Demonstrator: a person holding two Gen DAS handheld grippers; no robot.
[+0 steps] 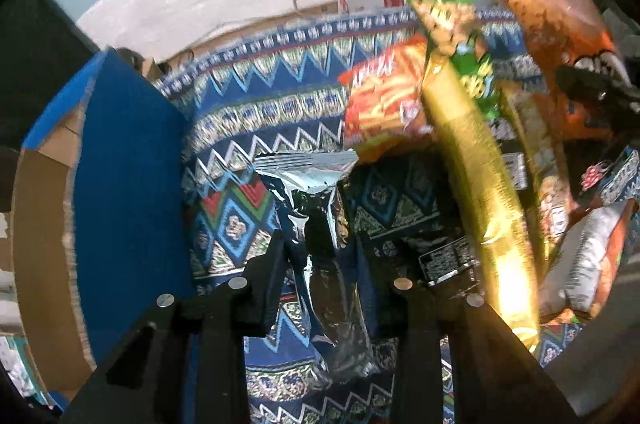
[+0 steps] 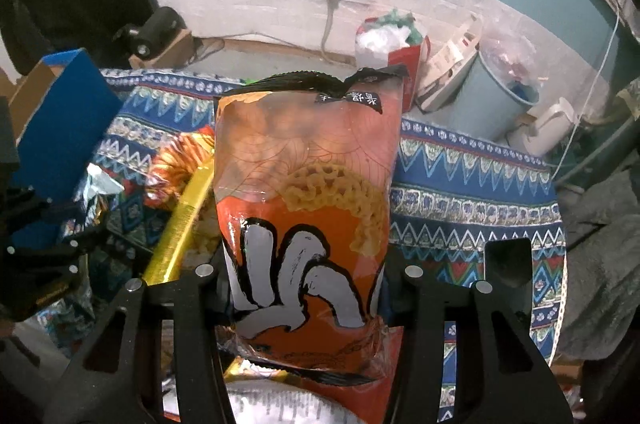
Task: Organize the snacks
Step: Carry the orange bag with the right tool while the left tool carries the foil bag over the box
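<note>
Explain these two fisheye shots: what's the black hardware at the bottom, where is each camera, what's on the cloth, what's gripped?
No robot arm here: a person holds a two-finger gripper in each hand, and a camera on each looks along its fingers.

In the left wrist view, the left gripper is shut on a silver and blue foil bag. In the right wrist view, the right gripper is shut on an orange snack bag.

On the patterned cloth lie more snacks: a red-orange packet, a green and gold packet. A blue-sided cardboard box stands at the left.
</note>
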